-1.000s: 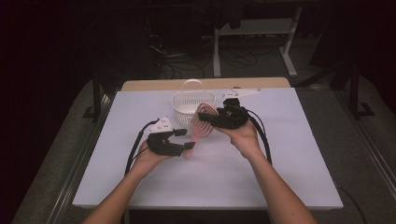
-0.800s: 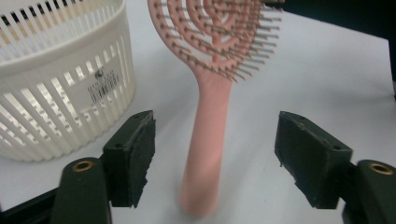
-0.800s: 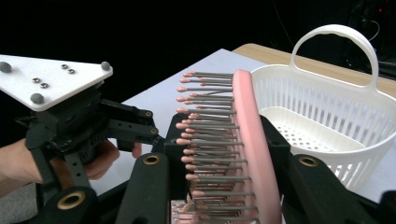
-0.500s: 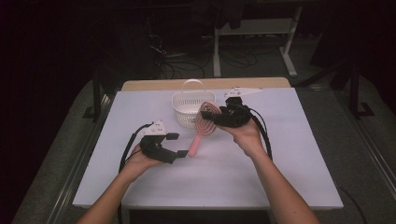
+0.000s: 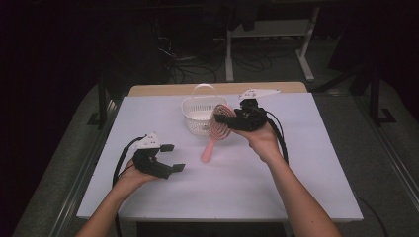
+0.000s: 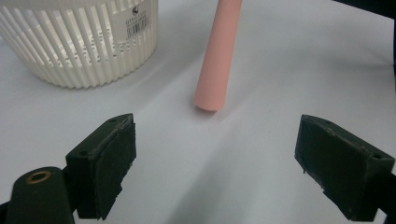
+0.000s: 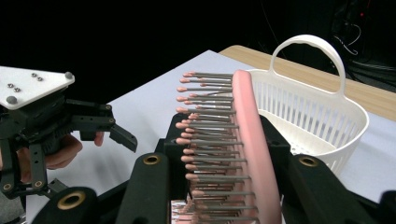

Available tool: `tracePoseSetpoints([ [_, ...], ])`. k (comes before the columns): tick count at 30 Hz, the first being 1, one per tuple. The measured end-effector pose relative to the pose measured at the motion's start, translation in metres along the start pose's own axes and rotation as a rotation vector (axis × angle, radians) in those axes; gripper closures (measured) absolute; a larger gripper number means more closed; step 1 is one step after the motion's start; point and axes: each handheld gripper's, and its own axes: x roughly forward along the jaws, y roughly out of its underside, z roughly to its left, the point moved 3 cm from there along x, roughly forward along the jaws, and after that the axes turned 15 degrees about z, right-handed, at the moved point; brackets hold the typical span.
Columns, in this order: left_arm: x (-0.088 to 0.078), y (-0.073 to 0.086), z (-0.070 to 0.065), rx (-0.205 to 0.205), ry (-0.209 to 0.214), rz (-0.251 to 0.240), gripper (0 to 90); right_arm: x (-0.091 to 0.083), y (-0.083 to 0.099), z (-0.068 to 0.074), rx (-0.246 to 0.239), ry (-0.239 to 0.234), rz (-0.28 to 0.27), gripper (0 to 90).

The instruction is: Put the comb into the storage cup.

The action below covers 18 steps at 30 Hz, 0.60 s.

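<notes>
Between the right gripper's (image 5: 232,121) jaws sits the head of a pink brush (image 5: 216,134), clamped tight: the right gripper view shows the two black jaws pressed against either side of the brush (image 7: 250,144) head, its pink-tipped bristles pointing to that view's left. From above, the brush hangs aslant from this grip, head up beside the basket (image 5: 201,114) rim and handle sloping down toward the person, its tip at or just above the white table (image 5: 296,173); whether it touches I cannot tell. At the near left of the table the left gripper (image 5: 173,157) stands wide open with nothing between its jaws, which have just been opening, and it is well apart from the brush. Its own view looks along the two spread jaws at the bare table (image 6: 261,154), with the round end of the brush (image 6: 217,60) handle ahead, between and beyond them, and the ribbed wall of the basket (image 6: 84,42) to the upper left. The basket is white, slatted, with an arched handle upright, and stands at the far middle of the table just behind the brush head; in the right gripper view the basket (image 7: 313,112) shows right behind the brush, and the left gripper (image 7: 116,133) farther off at that view's left, held in a hand (image 7: 60,151)
</notes>
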Motion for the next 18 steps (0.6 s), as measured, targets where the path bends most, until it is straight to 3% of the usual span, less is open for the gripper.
tracePoseSetpoints([
  [10,0.001,0.017,-0.002,0.003,0.004,0.007,2.4,-0.003,-0.007,0.001,-0.004,0.007,0.007,62.6],
  [18,-0.002,0.034,-0.002,-0.028,-0.019,0.02,0.0,-0.007,-0.016,0.002,-0.011,0.008,0.003,62.6],
])
